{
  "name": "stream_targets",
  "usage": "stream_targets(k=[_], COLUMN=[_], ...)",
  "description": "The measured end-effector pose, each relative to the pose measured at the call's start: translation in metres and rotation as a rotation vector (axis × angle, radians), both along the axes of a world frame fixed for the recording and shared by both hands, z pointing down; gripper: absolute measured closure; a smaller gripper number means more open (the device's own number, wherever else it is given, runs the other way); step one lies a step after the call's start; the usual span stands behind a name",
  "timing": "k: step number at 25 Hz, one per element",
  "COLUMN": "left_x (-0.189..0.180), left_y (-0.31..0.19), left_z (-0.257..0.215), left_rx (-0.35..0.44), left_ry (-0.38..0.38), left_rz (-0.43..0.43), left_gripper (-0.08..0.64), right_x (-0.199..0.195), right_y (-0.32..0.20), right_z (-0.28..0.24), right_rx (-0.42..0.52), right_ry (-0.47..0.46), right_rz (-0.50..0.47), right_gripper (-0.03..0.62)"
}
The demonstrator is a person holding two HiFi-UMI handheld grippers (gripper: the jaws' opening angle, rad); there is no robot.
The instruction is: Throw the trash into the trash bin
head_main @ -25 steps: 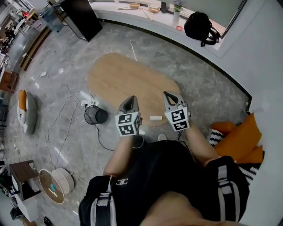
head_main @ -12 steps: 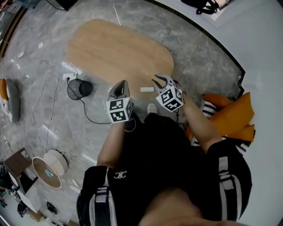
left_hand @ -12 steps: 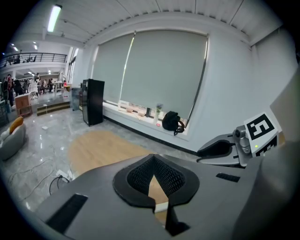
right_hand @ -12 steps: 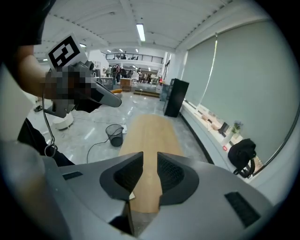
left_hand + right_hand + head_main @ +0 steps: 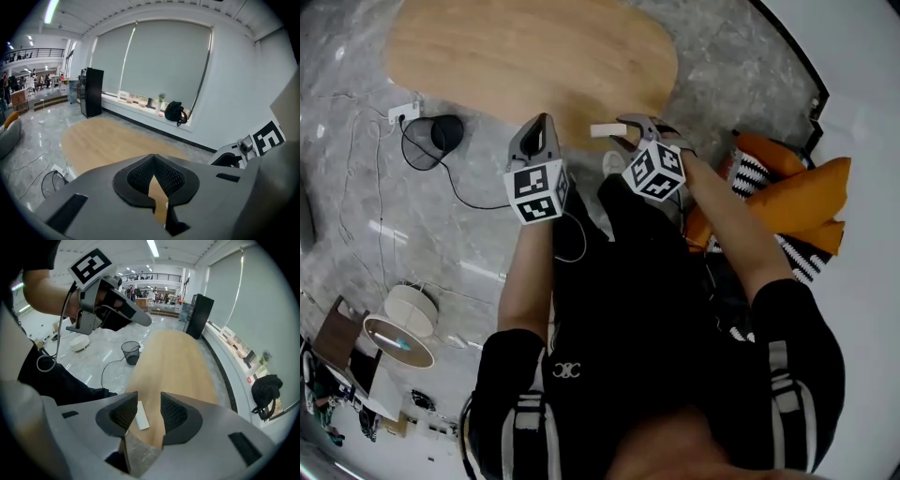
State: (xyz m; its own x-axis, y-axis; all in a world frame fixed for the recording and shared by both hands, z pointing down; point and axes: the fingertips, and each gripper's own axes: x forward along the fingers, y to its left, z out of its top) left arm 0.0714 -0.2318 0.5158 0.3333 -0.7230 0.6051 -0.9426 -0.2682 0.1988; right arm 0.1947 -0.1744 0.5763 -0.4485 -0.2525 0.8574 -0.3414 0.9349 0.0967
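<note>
Opening toward the trash (image 5: 142, 415) on the table (image 5: 534, 56), right fingers (image 5: 174, 412) grip nothing yet; left fingers (image 5: 138, 178) closed, bin (image 5: 441, 136) awaits.

Hardly anything here reads as words. The one mark I can make out is a small white logo (image 5: 565, 369) on the person's black top (image 5: 623, 300). It looks like two linked C shapes, with no lettering beside it. The left cube (image 5: 534, 192) and the right cube (image 5: 654, 172) carry black-and-white square markers, which are blocky patterns rather than letters or numbers. The same kind of marker shows on each cube in the other gripper's view. Whatever stands on the far windowsill and in the hall behind is too small to read.
</note>
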Motion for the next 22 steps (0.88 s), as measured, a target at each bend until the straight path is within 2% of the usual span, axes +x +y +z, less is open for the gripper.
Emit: stream_targets(k=[7,11,18,22], left_x=[-0.006,-0.004,0.009,0.008], left_y=[0.01,0.013,0.037,0.048], left_z=[0.093,0.14,0.176,0.185], left_rx=[-0.066,-0.093,-0.123,-0.133], left_ry=[0.035,0.047,0.085,0.11], left_rz=[0.032,0.051,0.086,0.073], left_gripper=[0.548,0.548,0.548,0.548], right_x=[-0.004,0.0,0.012,0.016], right_y=[0.026,0.023,0.029,0.035], right_z=[0.107,0.155,0.202,0.219], right_rx=[-0.103,-0.098,-0.026,-0.044], right_ry=[0.069,0.117,0.173,0.231], right_rz=[-0.025,-0.051,-0.08,-0.082], right_gripper=[0.451,0.443,0.422,0.42])
